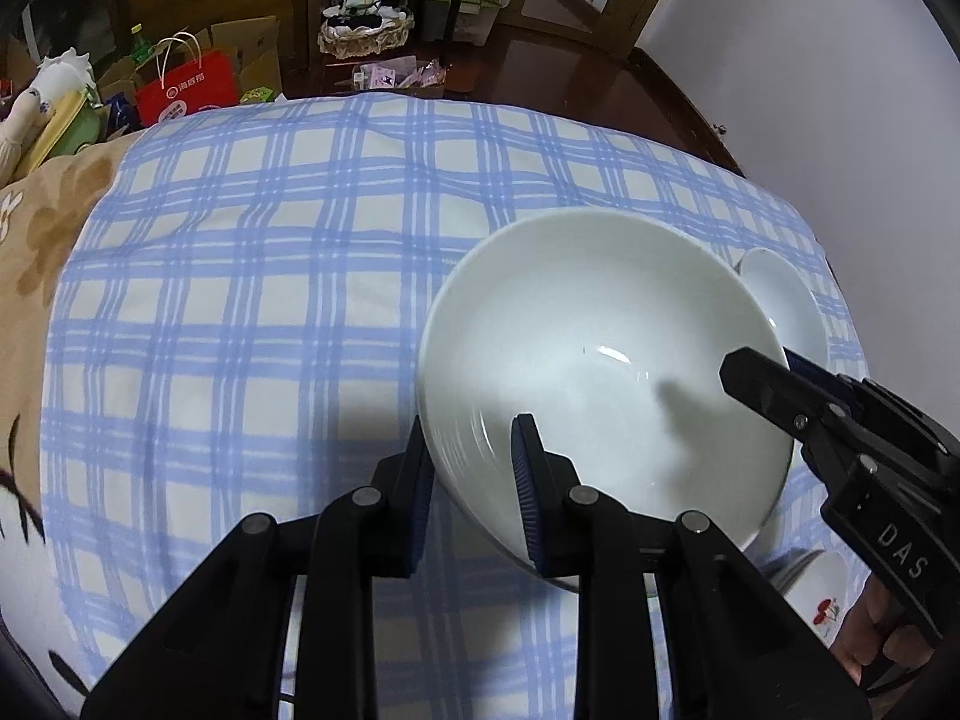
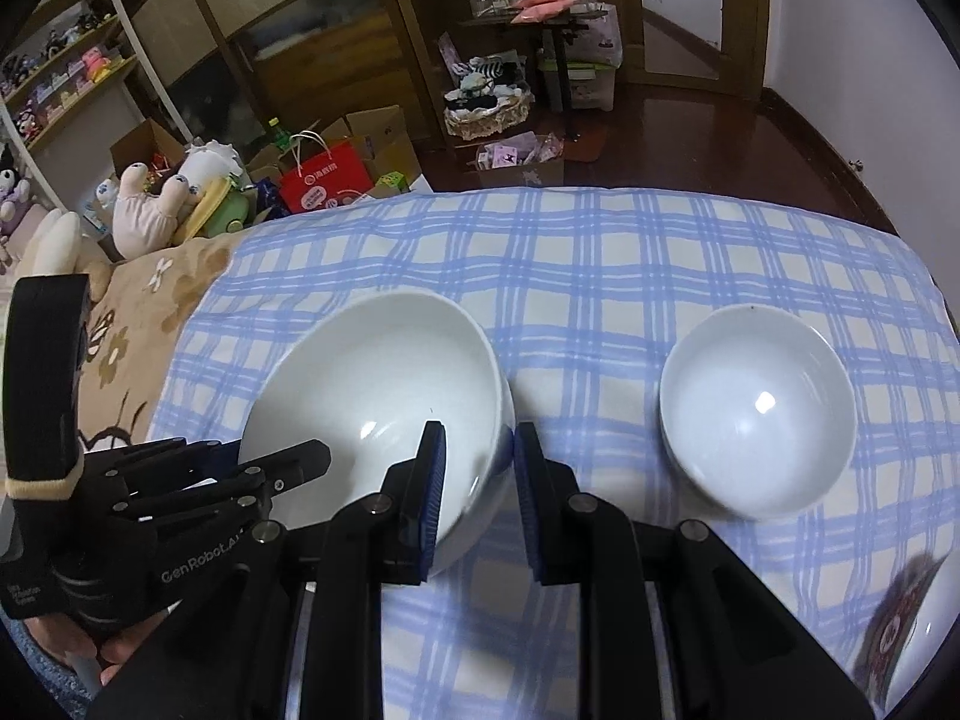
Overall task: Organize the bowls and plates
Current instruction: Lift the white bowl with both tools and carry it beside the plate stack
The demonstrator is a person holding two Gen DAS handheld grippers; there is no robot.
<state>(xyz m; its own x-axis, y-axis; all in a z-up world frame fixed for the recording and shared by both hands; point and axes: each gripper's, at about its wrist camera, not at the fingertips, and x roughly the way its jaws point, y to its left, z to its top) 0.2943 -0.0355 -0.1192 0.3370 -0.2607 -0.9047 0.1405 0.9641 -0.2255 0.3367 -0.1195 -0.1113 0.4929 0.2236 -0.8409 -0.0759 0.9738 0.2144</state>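
Note:
A large white bowl (image 1: 600, 354) is held over the blue checked cloth (image 1: 270, 276). My left gripper (image 1: 474, 480) is shut on its near left rim, one finger outside and one inside. My right gripper (image 2: 477, 480) is shut on the bowl's (image 2: 378, 384) right rim; it shows in the left wrist view (image 1: 780, 384) too. The left gripper also shows in the right wrist view (image 2: 288, 462). A smaller white bowl (image 2: 756, 408) sits on the cloth to the right and peeks from behind the large bowl in the left wrist view (image 1: 786, 300).
A plate with a red print (image 1: 822, 594) lies under the large bowl's right side. A dark patterned dish (image 2: 900, 618) sits at the lower right. A tan flowered blanket (image 2: 150, 312) lies left of the cloth. Beyond the bed edge are boxes, a red bag (image 2: 327, 183) and shelves.

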